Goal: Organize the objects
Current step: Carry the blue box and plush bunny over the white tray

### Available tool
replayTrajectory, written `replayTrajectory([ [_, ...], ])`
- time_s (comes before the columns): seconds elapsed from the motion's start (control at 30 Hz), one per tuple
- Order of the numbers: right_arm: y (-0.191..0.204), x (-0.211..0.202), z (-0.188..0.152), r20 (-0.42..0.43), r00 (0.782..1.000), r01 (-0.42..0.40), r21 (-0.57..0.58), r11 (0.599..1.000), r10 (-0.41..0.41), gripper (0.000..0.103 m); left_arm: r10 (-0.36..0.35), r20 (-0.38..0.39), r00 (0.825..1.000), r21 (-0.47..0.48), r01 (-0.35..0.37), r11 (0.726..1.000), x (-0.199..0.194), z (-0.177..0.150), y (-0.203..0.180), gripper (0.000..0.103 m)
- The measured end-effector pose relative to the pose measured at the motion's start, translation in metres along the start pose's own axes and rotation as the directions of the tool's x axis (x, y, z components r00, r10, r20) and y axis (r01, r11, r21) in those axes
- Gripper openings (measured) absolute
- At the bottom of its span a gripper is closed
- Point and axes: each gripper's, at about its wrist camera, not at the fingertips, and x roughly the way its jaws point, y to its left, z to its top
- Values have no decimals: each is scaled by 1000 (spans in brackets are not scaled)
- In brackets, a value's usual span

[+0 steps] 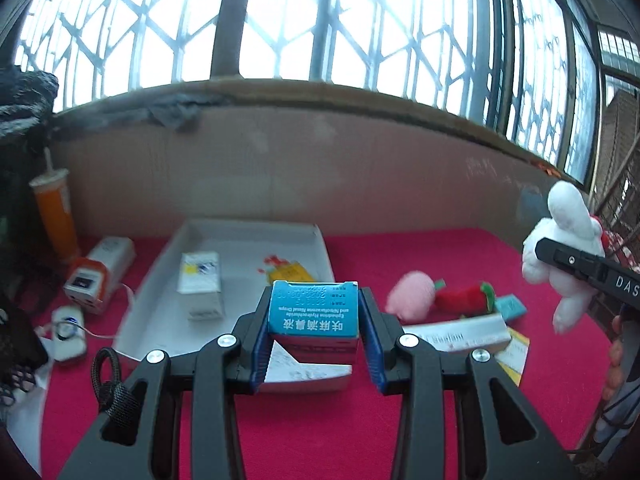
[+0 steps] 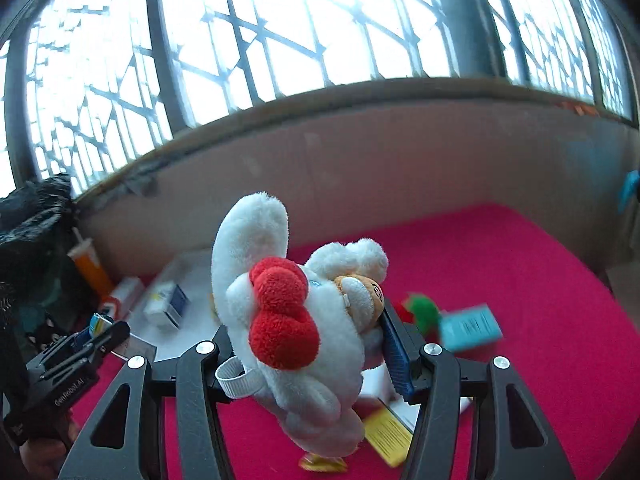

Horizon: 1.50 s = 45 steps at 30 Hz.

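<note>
A red cloth (image 1: 420, 264) covers the table, with a white tray (image 1: 248, 240) at its back left. The right gripper (image 2: 316, 344) pinches a white plush (image 2: 312, 320), lifted above the cloth. The left gripper (image 1: 314, 320) pinches a blue box (image 1: 314, 310), near the tray's front edge.

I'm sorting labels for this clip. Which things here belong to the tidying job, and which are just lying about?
In the job:
left claw shut on blue box
right claw shut on white plush
white tray
pink plush
red plush

Lying about:
orange cup
charger
</note>
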Motion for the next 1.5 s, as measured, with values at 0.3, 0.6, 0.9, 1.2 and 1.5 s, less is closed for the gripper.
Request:
replayTrajectory([
  [0.3, 54, 28, -26, -82, 994, -74, -47, 996, 70, 61, 45, -5, 999, -68, -45, 997, -11, -14, 40, 38],
  [0.6, 89, 16, 3, -12, 993, -121, -60, 991, 121, 61, 47, 66, 997, -130, -38, 991, -37, 6, 68, 38],
  [0.9, 111, 37, -15, -91, 983, -165, -69, 984, 158, 61, 103, 55, 993, -216, -89, 972, -51, 2, 113, 38],
  [1.2, 118, 45, -37, -123, 978, -175, -63, 983, 167, 61, 121, 49, 991, -193, -110, 975, -54, -8, 110, 38],
  [1.5, 85, 17, -10, -34, 987, -156, -22, 988, 155, 61, 71, 75, 995, -136, -60, 989, -44, 15, 73, 38],
])
